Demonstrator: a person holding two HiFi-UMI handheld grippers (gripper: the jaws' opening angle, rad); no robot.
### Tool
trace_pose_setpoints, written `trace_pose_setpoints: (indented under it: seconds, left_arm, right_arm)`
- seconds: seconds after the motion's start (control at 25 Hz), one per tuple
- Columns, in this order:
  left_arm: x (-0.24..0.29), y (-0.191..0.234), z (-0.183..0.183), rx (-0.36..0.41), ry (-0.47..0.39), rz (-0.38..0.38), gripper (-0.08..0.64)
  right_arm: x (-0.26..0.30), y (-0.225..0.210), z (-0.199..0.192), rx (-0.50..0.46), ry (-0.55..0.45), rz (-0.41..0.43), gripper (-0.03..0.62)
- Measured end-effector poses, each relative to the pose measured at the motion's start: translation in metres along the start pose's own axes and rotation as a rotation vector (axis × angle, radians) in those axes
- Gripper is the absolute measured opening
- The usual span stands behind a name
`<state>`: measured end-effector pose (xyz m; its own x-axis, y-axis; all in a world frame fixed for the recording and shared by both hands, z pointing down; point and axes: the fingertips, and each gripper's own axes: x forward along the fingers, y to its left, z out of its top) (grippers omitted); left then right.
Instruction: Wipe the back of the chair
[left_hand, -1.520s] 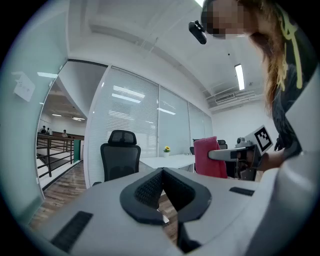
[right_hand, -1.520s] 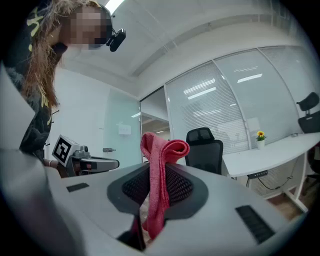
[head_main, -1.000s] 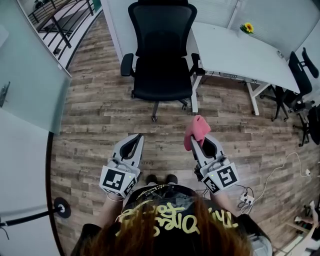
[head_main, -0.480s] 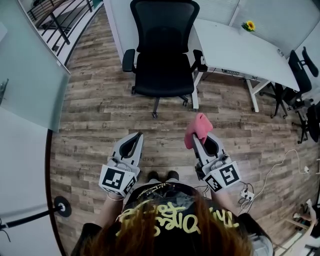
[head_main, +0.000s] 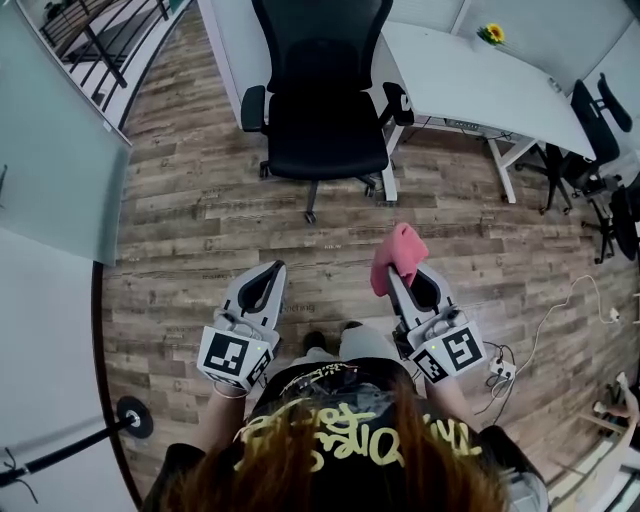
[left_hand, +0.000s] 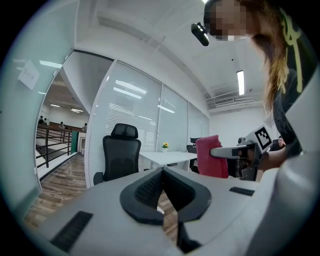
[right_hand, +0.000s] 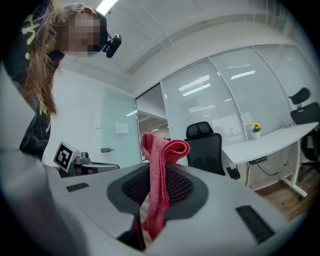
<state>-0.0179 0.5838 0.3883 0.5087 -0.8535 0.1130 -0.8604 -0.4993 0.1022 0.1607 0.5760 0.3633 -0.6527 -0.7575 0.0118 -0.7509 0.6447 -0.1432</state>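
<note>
A black mesh office chair stands ahead on the wood floor, seat facing me, its backrest against the far wall. The chair also shows in the left gripper view and the chair in the right gripper view. My right gripper is shut on a folded pink cloth, which sticks up between the pads in the right gripper view as the cloth. My left gripper is shut with nothing in it. Both are held low, well short of the chair.
A white desk with a small yellow flower pot stands right of the chair. More black chairs sit at the far right. A glass partition runs along the left. Cables and a power strip lie on the floor at right.
The view has shifted forward slightly, so the chair sits a little higher in the frame. Both grippers keep their pose, and the cloth stays clamped.
</note>
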Motion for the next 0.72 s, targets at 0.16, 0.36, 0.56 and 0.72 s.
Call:
trace_pose_setpoints:
  seconds: [0.16, 0.36, 0.56, 0.72]
  left_arm:
    - [0.003, 0.001, -0.004, -0.015, 0.008, -0.017, -0.008]
    - [0.023, 0.003, -0.002, -0.020, 0.010, -0.038, -0.008]
    - [0.037, 0.013, -0.001, -0.014, 0.011, -0.008, -0.008]
    - [0.063, 0.030, 0.003, -0.005, 0.020, 0.021, -0.008]
  right_arm:
    - [-0.003, -0.001, -0.008, 0.015, 0.022, -0.024, 0.071]
    - [0.011, -0.014, -0.006, 0.031, 0.009, -0.034, 0.071]
    - [0.029, -0.029, -0.012, 0.011, 0.015, -0.015, 0.071]
    - [0.060, -0.053, -0.006, 0.014, -0.002, 0.017, 0.071]
